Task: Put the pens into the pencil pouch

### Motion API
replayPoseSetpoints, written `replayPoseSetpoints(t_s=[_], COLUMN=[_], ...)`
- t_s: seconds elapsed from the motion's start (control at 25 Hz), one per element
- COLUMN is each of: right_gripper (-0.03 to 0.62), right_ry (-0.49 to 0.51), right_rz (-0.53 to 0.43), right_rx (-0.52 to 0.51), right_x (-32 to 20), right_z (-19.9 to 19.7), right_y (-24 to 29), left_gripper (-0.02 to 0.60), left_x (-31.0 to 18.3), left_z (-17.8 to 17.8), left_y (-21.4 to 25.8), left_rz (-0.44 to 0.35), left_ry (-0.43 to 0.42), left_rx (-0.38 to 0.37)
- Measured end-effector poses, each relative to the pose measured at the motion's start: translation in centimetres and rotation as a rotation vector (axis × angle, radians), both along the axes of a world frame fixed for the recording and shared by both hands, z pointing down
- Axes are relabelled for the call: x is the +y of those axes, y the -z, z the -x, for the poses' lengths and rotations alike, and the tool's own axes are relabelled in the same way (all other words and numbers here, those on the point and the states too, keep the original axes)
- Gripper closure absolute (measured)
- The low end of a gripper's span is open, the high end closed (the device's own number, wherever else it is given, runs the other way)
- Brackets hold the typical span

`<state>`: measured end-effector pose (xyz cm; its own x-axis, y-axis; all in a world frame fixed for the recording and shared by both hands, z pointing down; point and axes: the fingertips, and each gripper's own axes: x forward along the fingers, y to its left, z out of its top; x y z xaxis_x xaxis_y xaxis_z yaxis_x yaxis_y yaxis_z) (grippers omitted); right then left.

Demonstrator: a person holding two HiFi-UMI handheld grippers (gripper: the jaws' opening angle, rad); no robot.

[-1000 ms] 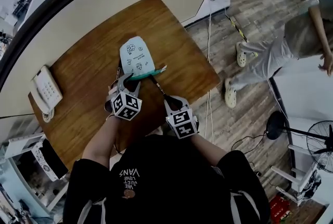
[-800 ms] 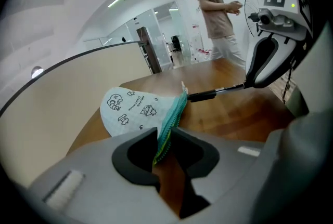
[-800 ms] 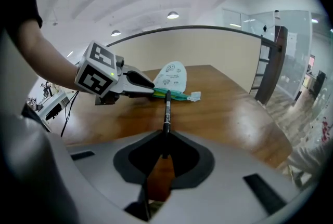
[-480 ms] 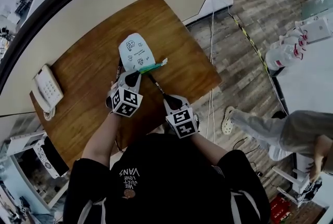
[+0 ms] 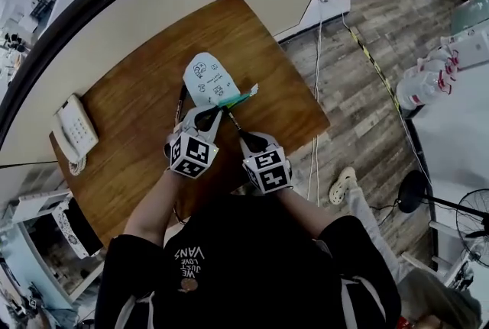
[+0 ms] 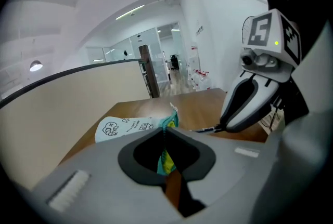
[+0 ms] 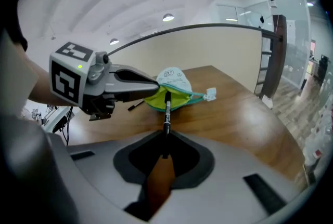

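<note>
Wooden table (image 5: 137,98): telephone (image 5: 75,133), pouch (image 5: 206,79), pen (image 7: 136,106)

right gripper (image 7: 166,137) pinches a black pen (image 7: 167,108), its tip at the pouch's (image 7: 176,80) open mouth.

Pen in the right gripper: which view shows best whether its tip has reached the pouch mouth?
The right gripper view: the pen runs straight from the jaws, its tip at the open mouth of the pouch. The head view shows it as a thin dark line; the left gripper view shows only a short stretch.
</note>
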<state>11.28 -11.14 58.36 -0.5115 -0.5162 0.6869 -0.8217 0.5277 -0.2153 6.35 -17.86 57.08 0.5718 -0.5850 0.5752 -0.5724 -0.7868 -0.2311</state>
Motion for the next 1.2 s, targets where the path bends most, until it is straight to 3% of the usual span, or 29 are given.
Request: replayPoseSetpoints(t_s=[0.16, 0.56, 0.8, 1.0, 1.2], right_gripper=[0.542, 0.542, 0.540, 0.494, 0.490], right_ry=[-0.018, -0.062, -0.162, -0.234, -0.289], right_rz=[0.026, 0.056, 0.030, 0.007, 0.030], right_rx=[-0.019, -0.084, -0.250, -0.323, -0.291], right_x=[-2.3, -8.5, -11.2, -11.2, -8.2], right_z=[-0.2, -0.1, 0.3, -0.4, -1.7], right_y=[0.0, -0.1, 0.6, 0.9, -0.2], left_gripper=[0.555, 0.555, 0.556, 0.557, 0.556], left_x=[0.5, 0.2, -0.5, -1.6, -2.3], left_z=[-1.3, -2.1, -2.0, -1.5, -0.9], left_y=[0.4, 1.0, 1.1, 1.2, 2.1], left_rz=[-0.001, 0.017, 0.058, 0.100, 0.103], left_ry=[-0.035, 0.007, 0.048, 0.114, 0.131], left_rx=[0.021, 0.076, 0.135, 0.197, 0.226])
